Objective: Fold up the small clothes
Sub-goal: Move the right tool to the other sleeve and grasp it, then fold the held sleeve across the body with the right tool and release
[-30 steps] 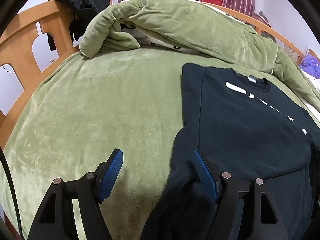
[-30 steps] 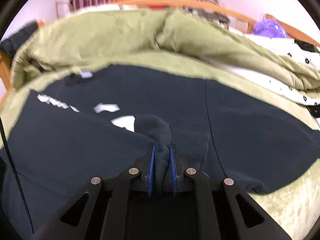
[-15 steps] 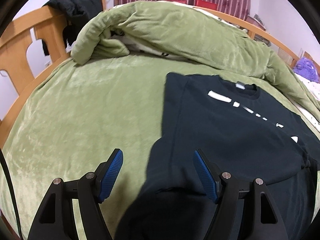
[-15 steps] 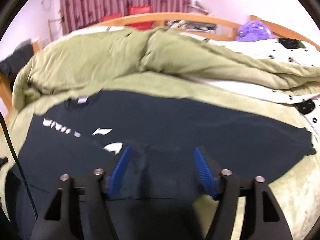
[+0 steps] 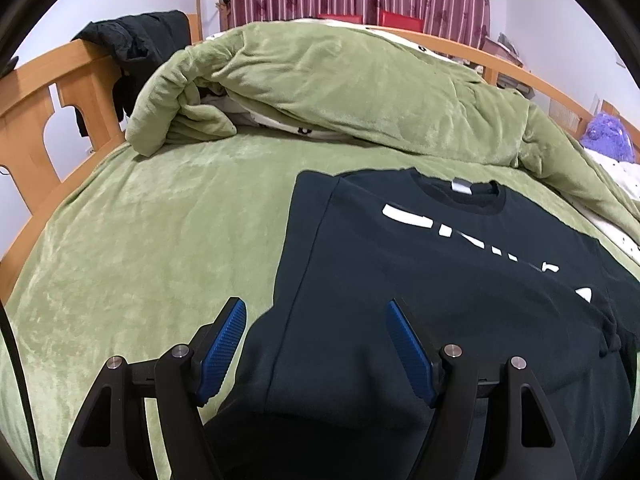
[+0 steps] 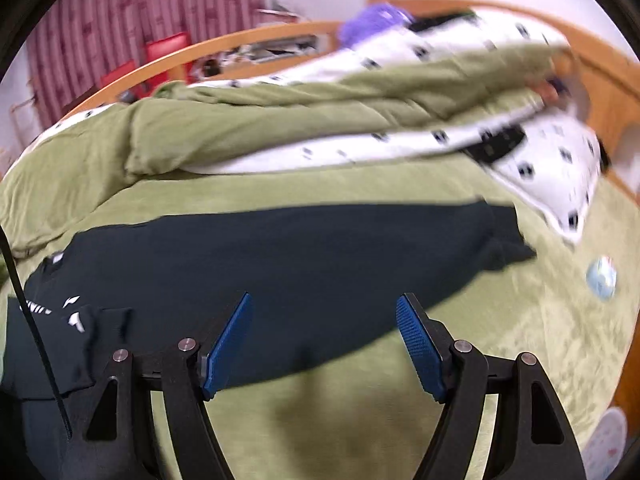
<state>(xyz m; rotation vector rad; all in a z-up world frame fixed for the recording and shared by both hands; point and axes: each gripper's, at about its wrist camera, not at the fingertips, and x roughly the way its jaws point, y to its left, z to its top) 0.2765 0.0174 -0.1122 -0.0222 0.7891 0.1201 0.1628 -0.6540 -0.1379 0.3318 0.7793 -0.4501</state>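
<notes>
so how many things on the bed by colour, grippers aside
black: 1, the sweatshirt
green: 2, the sheet and the rolled duvet
purple: 1, a fuzzy thing at the far edge
pale blue: 1, a small round disc, too blurred to identify
total: 5

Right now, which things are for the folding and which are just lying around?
For the folding:
black sweatshirt
left gripper, open
right gripper, open

Just lying around:
green blanket
spotted white bedding
dark clothes on the bed frame
purple plush thing
</notes>
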